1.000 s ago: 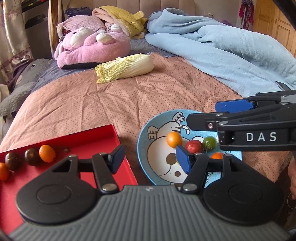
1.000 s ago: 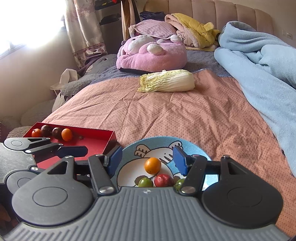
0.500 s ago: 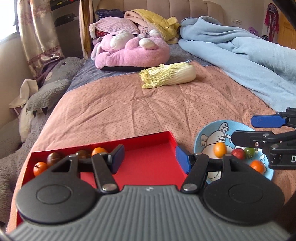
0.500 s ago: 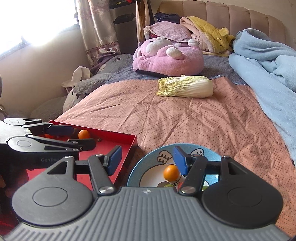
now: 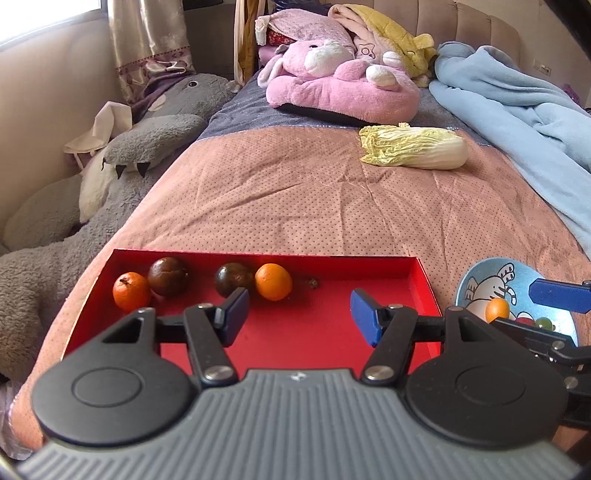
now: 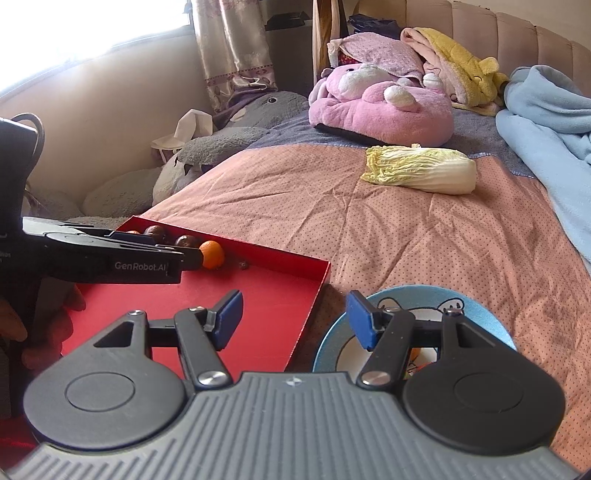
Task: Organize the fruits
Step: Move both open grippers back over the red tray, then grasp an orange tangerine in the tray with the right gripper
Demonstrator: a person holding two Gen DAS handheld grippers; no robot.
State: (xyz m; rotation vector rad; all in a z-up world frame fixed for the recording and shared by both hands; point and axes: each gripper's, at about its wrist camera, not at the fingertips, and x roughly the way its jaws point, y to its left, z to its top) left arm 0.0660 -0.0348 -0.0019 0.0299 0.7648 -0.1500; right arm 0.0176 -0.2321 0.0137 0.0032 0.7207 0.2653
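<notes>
Daylight floods in from my window (image 6: 92, 33), blown out to white glare. Everything is sharp. My fisheye bends the edges.

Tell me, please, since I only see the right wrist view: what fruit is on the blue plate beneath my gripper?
Observer: The left wrist view shows an orange fruit on the plate, with a red and a green one beside it.
Operator: How many fruits sit in the red tray?
Observer: Four along the far wall of the tray: two orange, two dark brown.
Operator: Is the left gripper holding anything?
Observer: No, the left gripper is open and empty above the tray floor.
</notes>
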